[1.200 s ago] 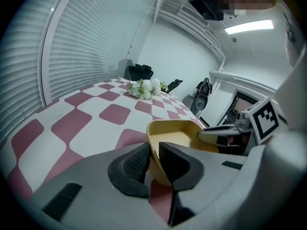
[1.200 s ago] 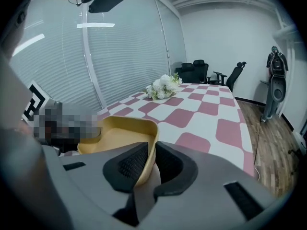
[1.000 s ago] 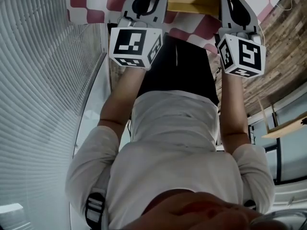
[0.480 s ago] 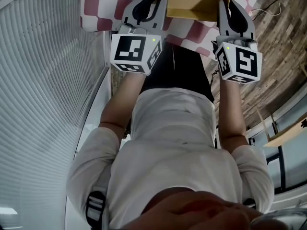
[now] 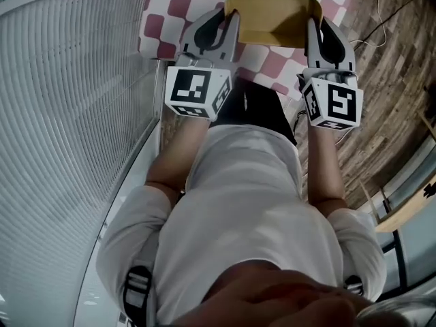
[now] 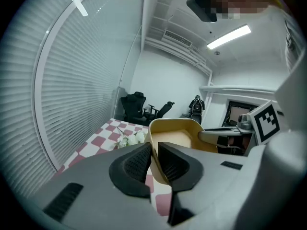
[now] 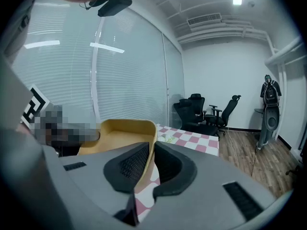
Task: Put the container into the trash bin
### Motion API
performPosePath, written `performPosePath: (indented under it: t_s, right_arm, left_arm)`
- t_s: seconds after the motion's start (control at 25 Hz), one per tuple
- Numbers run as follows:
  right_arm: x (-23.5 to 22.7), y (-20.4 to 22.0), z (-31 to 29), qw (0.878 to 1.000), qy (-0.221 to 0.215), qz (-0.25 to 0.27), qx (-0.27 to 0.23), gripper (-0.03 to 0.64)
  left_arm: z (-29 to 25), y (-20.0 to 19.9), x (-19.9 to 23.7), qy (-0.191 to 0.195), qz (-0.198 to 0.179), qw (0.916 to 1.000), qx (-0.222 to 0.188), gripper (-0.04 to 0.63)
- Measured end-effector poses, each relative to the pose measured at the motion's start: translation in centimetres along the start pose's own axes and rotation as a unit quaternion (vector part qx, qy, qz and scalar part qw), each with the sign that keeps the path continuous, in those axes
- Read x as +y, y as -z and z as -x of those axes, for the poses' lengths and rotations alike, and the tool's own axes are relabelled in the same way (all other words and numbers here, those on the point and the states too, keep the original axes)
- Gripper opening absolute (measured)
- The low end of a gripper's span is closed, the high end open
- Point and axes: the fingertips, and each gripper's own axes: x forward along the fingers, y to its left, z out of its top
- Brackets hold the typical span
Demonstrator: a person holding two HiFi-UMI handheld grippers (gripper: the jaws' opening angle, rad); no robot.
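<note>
Yellow container walls pinched in left tool, closing right tool.

Left gripper: held at 11 o'clock, left forearm stretched toward 12; jaws clamped on the left wall of the container.
Right gripper: held at 1 o'clock, right forearm stretched likewise; jaws being closed, the container's right wall pinched between them.

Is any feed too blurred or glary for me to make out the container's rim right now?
Head view: evenly lit and sharp, with the container near the top edge. Left gripper view: heavy fisheye bends the blinds; the ceiling light glares, but the rim is crisp. Right gripper view: rim sharp, soft even light, no glare on it.
</note>
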Motion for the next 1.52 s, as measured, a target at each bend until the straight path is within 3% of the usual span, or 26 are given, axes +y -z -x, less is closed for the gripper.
performPosePath:
  t_s: [0.8,1.2,1.52]
  right_arm:
    - [1.7,-12.4,8.5,0.994,0.014,0.036,-0.102,0.052]
    - [2.1,-14.2,9.7,0.991,0.008,0.042,-0.125,0.051]
    - [2.9,-14.6,9.8,0.990,-0.026,0.051,-0.128,0.049]
  left_arm:
    - [7.7,-10.9,-4.8,0.007,-0.019,0.9947,-0.101,0.061]
    - [9.2,-12.7,-5.5,0.000,-0.024,0.9926,-0.119,0.061]
    - [10.8,-12.4,-5.5,-0.033,-0.014,0.9911,-0.128,0.061]
